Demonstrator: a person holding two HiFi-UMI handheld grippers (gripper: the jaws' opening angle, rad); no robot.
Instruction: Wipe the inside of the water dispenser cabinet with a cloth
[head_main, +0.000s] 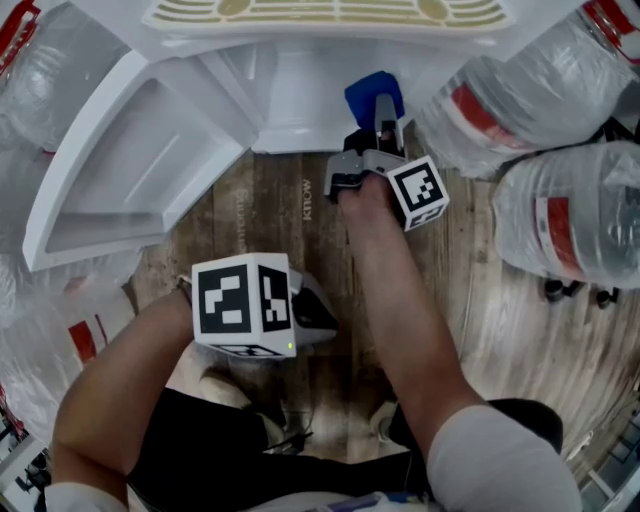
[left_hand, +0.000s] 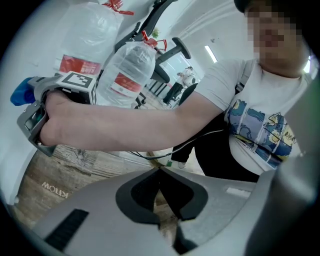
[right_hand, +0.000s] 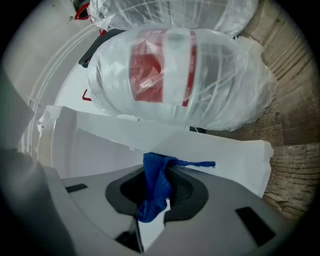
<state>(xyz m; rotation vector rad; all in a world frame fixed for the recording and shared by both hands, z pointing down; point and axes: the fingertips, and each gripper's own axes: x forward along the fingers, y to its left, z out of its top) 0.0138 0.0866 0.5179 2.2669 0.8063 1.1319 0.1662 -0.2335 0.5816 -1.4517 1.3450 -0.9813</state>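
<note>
1. White door (head_main: 120, 170) is swung open at ten o'clock, so the cabinet (head_main: 290, 100) at twelve can be reached.
2. Left gripper (left_hand: 160, 185) hangs low at six, jaws together and empty; probably it is not needed now.
3. Right gripper (right_hand: 155, 200) pinches the blue cloth (right_hand: 156, 175) firmly at the cabinet's mouth, one o'clock, ready to wipe inside.
4. Bottles (head_main: 570, 220) stand aside at three.
</note>
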